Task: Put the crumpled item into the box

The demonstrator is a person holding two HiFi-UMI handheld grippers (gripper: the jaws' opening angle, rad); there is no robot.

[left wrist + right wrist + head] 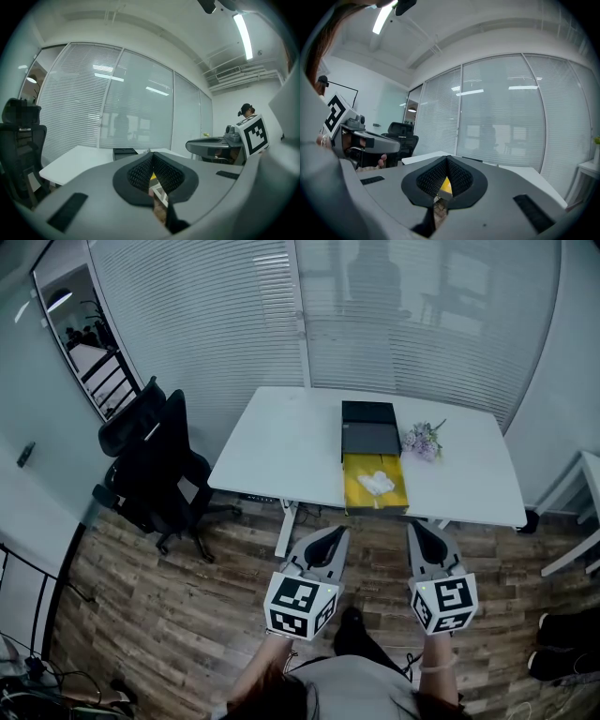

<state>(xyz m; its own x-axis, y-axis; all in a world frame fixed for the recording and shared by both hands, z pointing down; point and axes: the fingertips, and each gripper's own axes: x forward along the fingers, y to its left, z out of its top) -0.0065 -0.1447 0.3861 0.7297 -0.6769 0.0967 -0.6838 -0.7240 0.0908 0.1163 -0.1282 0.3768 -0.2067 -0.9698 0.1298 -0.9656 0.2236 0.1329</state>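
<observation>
Crumpled item [378, 482], a white wad, lies in the head view on the yellow near half of the box [370, 430], with the black half just beyond it. At this range I cannot say whether the yellow part is the box's tray or its lid, so the wad may already be where it belongs. The box sits toward the near edge of the white desk [281, 451], with flowers [422, 440] just to its right and a black chair [155, 465] off to the left. The left claw [339, 532] and right claw [415, 525] are held side by side close to the person's body. They are well short of the desk, roughly level, with tips aimed toward the box.

In the left gripper view, the left claw [151, 157] has its 2 jaws pressed together at the tips with nothing between them. The dark box [124, 151] lies beyond, and the right claw [201, 143] is alongside at the right.

In the right gripper view, the right claw [446, 161] is likewise closed and empty, and yellow shows through the slot under its tips.

If the wad needs moving, the person should first step in close. Then 1 claw should spread wide, come down from above and pinch the bulk lightly. The other claw can steady the box.
</observation>
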